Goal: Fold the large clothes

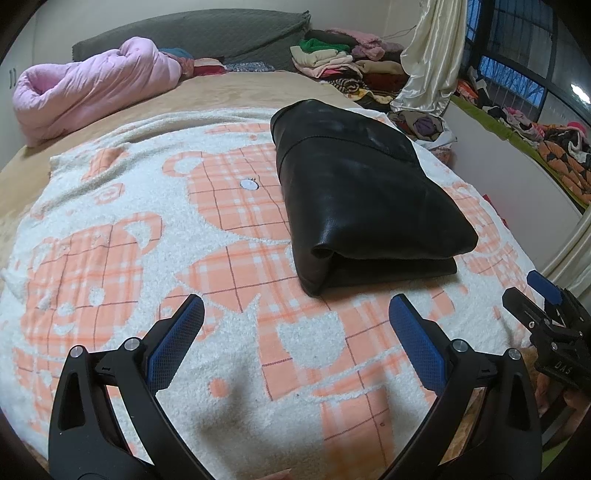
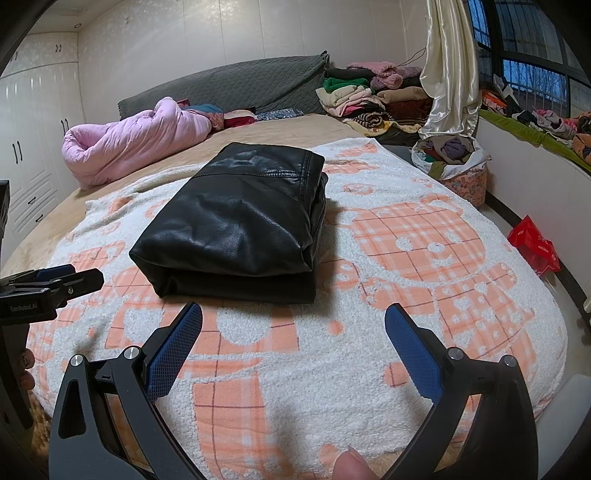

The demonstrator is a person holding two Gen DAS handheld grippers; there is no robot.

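A black leather garment (image 1: 365, 199) lies folded into a thick rectangular bundle on a white and orange bear-print blanket (image 1: 129, 229). In the right wrist view the same garment (image 2: 236, 221) sits just beyond my fingers, its folded edge facing me. My left gripper (image 1: 295, 306) hovers open over the blanket, short of the bundle, with nothing between its blue pads. My right gripper (image 2: 293, 314) is open too and holds nothing. Each gripper shows at the edge of the other's view: the right one (image 1: 546, 317) and the left one (image 2: 55, 288).
A rolled pink quilt (image 1: 92, 88) lies at the back left by the grey headboard (image 1: 207, 33). Piles of clothes (image 2: 369, 99) and a cream curtain (image 2: 450, 66) stand at the back right. A bag of clothes (image 2: 454, 162) and a red packet (image 2: 535, 247) lie off the bed's right side.
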